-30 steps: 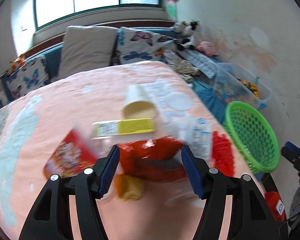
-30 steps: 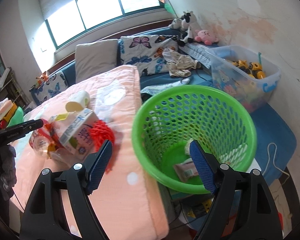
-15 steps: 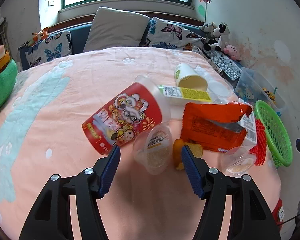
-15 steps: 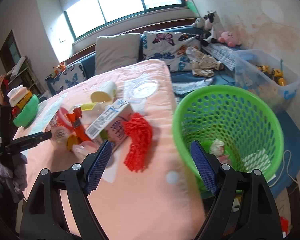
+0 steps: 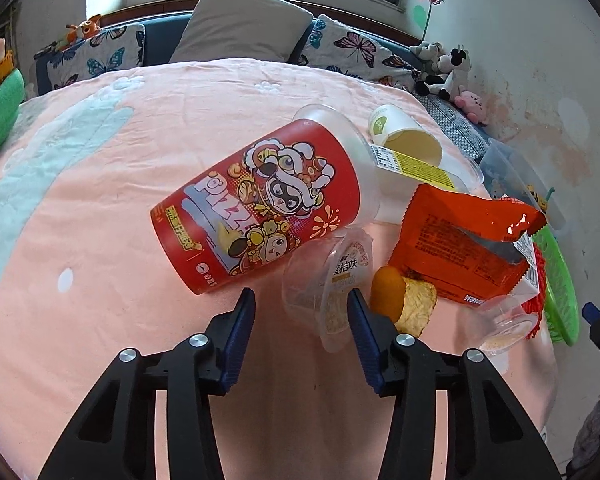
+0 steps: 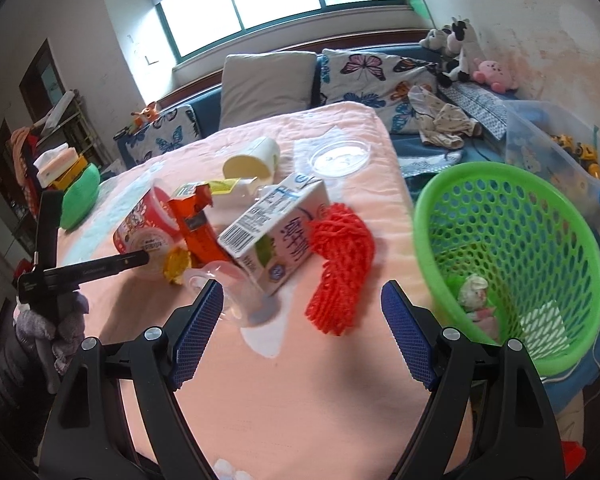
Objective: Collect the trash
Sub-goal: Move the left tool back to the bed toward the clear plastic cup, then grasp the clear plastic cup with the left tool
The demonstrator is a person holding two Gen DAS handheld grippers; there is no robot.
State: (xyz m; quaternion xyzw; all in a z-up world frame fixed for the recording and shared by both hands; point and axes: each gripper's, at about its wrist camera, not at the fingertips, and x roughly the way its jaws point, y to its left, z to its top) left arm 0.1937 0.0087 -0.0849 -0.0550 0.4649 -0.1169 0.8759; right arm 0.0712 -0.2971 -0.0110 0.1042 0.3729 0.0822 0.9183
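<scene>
since a second ago the left claw (image 5: 300, 320) has swung off the orange bag (image 5: 466, 244) and come down over the clear jelly cup (image 5: 326, 284), which lies just right of the red noodle tub (image 5: 260, 210) on the bed (image 5: 100, 200); likely the next pick. its jaws are wide, empty, the right pad close to the cup. the right claw (image 6: 300, 322), also wide and empty, has turned from the green basket (image 6: 500, 184) toward the red net (image 6: 340, 256).
</scene>
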